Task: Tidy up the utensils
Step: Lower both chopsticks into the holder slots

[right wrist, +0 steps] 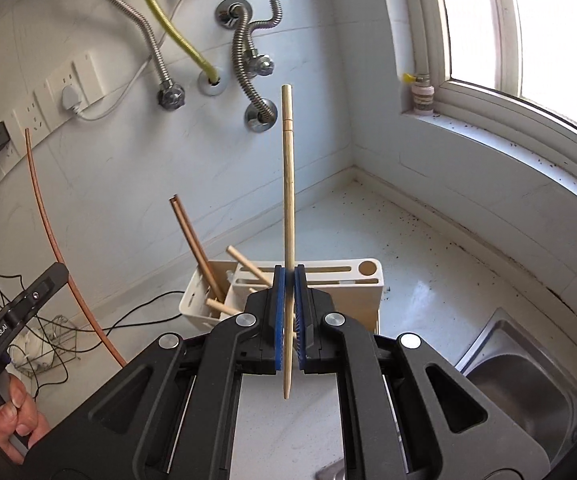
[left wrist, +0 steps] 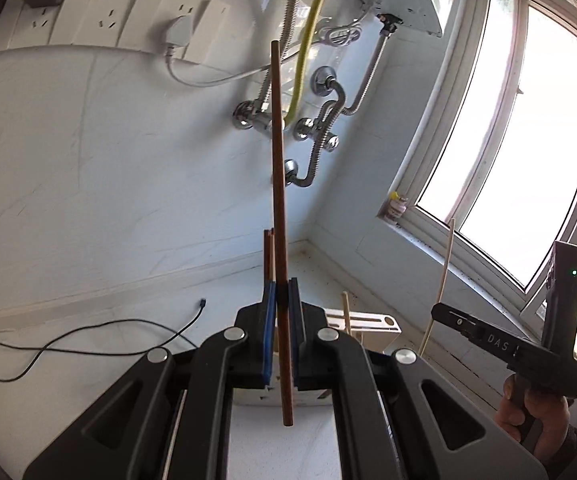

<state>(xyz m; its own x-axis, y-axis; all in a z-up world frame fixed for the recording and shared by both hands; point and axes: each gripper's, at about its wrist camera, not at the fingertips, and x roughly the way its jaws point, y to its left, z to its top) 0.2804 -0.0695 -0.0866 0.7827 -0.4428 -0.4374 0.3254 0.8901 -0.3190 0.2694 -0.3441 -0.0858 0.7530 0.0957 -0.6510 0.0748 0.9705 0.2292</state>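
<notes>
I have both grippers loaded: the left gripper (left wrist: 282, 320) pinches a dark brown chopstick (left wrist: 277, 184) low on its shaft, its long end standing up in front of the wall pipes, and the right gripper (right wrist: 289, 312) is clamped on a pale wooden chopstick (right wrist: 287, 200), thick end up and pointed tip hanging below the blue pads (right wrist: 276, 320). Both sticks are in the air above the white countertop (right wrist: 428, 280), close to the white utensil holder (right wrist: 368, 292) by the corner, where a brown pair (right wrist: 192, 240) and a few pale sticks (right wrist: 248, 266) already lean in the open compartment. I judge this to be the carry step, each stick lifted and on its way to the holder. Next I need to bring one tip over the open compartment, lower it in among the others, then part the jaws; doing one side at a time should keep the sticks from clashing.
</notes>
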